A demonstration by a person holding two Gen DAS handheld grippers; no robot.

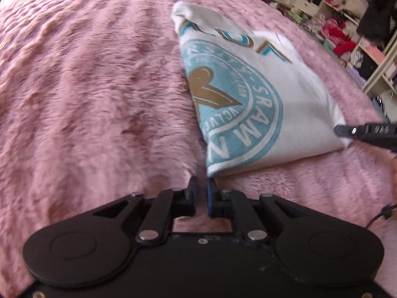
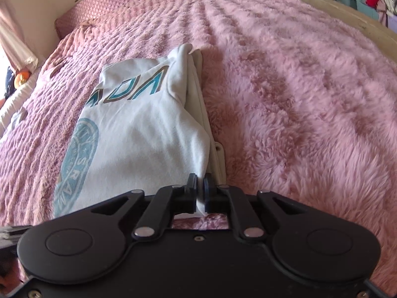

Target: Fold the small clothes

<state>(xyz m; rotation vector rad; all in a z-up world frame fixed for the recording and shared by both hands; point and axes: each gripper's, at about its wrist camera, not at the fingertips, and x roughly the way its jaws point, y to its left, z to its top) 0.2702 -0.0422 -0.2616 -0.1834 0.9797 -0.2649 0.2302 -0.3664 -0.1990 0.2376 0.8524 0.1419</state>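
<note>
Jaws: right gripper (image 2: 200, 186) closed on a near corner of the white T-shirt (image 2: 139, 134); left gripper (image 1: 202, 188) nearly closed at the other near corner, grip on cloth not certain. Shirt lies partly folded on the pink fluffy blanket (image 1: 86, 87) on the bed. Risk: if the left jaws hold nothing, a lift would skew the fold. Right view shows stacked layers along the shirt's edge; left view shows the round teal print (image 1: 235, 104) and cluttered shelves (image 1: 347, 24).
</note>
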